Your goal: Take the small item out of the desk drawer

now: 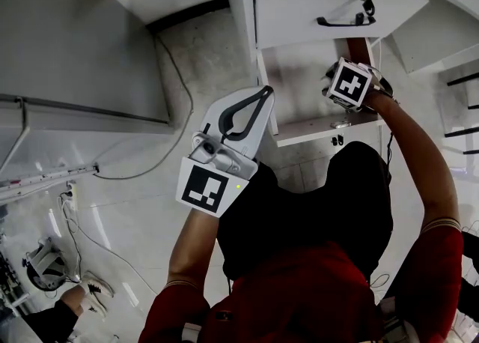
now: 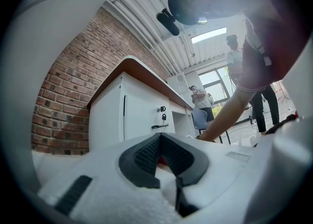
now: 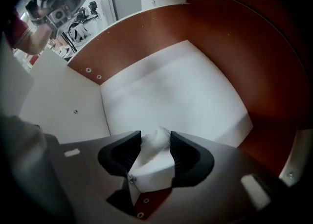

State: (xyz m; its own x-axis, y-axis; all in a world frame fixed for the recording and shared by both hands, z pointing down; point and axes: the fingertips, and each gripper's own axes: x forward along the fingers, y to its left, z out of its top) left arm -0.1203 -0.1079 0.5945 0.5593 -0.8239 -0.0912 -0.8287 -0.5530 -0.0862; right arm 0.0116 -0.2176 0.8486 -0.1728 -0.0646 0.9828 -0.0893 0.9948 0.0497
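My right gripper [image 1: 349,84] reaches into the open drawer [image 1: 303,72] of the white desk; its marker cube hides the jaws in the head view. In the right gripper view a small white item [image 3: 150,162] sits between the black pads [image 3: 126,152] of the right gripper [image 3: 155,135], whose jaws stand wide and open around it. The drawer has a white floor [image 3: 171,96] and red-brown walls [image 3: 244,37]. My left gripper [image 1: 263,94] is held up in front of my chest, away from the drawer. It is shut and holds nothing [image 2: 159,140].
The white front panel [image 1: 299,4] carries a black handle [image 1: 344,22] and a key [image 1: 367,6]. A grey tabletop [image 1: 75,34] fills the left. Cables [image 1: 90,237] and another person's shoe [image 1: 93,289] lie on the floor. People [image 2: 199,98] stand far off.
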